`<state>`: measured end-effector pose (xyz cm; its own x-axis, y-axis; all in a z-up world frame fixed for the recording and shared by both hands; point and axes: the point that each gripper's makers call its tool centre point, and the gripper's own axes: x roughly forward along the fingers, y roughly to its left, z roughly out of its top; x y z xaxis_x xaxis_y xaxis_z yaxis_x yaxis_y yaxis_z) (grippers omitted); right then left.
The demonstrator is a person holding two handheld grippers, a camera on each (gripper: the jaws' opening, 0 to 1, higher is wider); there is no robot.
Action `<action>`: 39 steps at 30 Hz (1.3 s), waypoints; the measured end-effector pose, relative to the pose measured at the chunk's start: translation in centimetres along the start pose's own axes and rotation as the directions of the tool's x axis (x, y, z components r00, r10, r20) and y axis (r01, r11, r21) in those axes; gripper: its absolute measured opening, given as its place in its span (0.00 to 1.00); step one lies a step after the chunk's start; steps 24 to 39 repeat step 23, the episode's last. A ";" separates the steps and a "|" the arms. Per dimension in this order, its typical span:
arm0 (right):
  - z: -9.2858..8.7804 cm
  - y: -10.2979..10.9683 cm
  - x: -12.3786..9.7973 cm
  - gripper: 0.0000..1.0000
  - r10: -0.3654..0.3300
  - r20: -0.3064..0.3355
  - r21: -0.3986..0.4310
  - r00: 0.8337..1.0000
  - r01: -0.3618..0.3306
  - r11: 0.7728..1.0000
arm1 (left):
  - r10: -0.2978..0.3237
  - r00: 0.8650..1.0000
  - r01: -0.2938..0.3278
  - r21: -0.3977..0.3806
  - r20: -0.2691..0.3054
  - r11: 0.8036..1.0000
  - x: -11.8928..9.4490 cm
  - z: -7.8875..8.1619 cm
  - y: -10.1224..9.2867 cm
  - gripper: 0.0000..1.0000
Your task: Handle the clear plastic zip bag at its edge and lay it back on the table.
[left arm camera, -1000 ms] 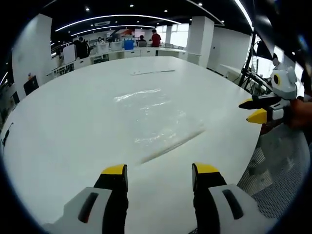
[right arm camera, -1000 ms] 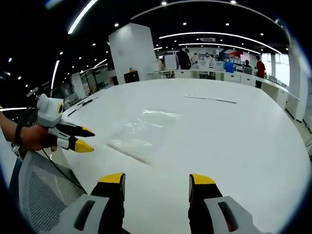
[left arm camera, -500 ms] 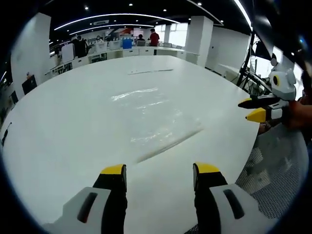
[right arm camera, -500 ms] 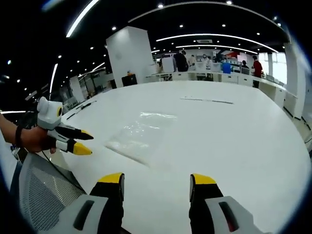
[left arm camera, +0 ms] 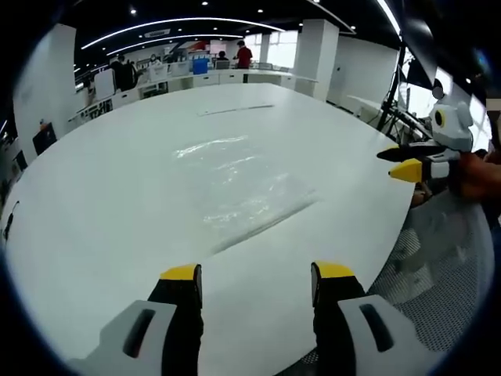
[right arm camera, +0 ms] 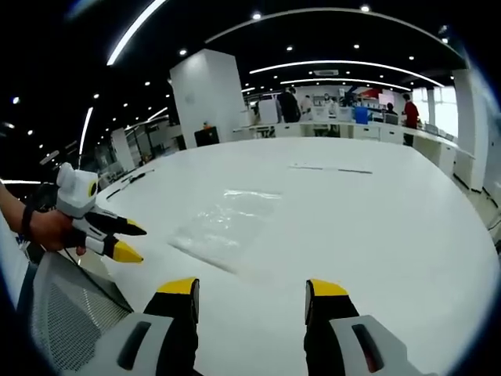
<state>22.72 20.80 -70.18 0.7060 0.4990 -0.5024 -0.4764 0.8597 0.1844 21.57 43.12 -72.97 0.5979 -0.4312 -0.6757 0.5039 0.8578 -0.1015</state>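
Nearest in the left gripper view, the left gripper (left arm camera: 257, 274) is held low over the near edge of the white table (left arm camera: 94, 204), its two yellow-tipped jaws set well apart with nothing between them. In the right gripper view the right gripper (right arm camera: 250, 288) is held the same way, jaws apart and empty, over the near edge of the table (right arm camera: 407, 227).

Compared with a second ago, both views have drawn back slightly and the bag is seen a little farther from the jaws; this is read as a small retreat of the hands, not a move of the bag. No contact with the bag has been made in that time, and the jaw spacing is unchanged.

Beyond the jaws, the clear plastic zip bag (left arm camera: 235, 184) is lying flat on the table, its straight edge nearest the near edge and toward the right-hand side of the table in the left gripper view. In the right gripper view the same bag (right arm camera: 223, 223) is seen lying flat between the two grippers.

Further out, a thin strip (left arm camera: 235, 110) is lying near the far edge of the table. Behind it, desks and people (right arm camera: 290, 102) are seen across the room.

Since the bag is already resting flat and both claws are withdrawn and empty, the task is judged either complete or not yet begun; which of the two cannot be told.
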 end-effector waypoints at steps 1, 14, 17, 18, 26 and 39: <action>0.1 0.0 0.0 0.53 -0.003 0.004 0.001 1.000 0.003 1.000 | -0.001 1.000 0.001 0.003 0.000 1.000 0.0 0.0 0.0 0.55; 0.6 0.0 -0.3 0.53 -0.007 0.035 -0.006 0.999 0.007 1.000 | -0.004 1.000 0.004 -0.007 0.013 1.000 -0.8 0.3 -0.7 0.58; 0.7 0.0 -0.3 0.54 -0.006 0.039 -0.003 0.999 0.006 1.000 | -0.007 1.000 0.006 0.007 0.009 1.000 -0.6 0.4 -0.9 0.59; 0.7 0.0 -0.2 0.54 -0.005 0.038 -0.005 0.999 0.005 1.000 | -0.008 1.000 0.008 0.009 0.008 1.000 -0.6 0.4 -1.0 0.59; 0.4 0.6 0.0 0.55 0.018 0.015 -0.030 1.000 -0.018 0.999 | -0.009 1.000 0.009 0.017 -0.007 1.000 -0.3 0.0 -0.2 0.59; 0.4 0.6 0.0 0.55 0.018 0.015 -0.030 1.000 -0.018 0.999 | -0.009 1.000 0.009 0.017 -0.007 1.000 -0.3 0.0 -0.2 0.59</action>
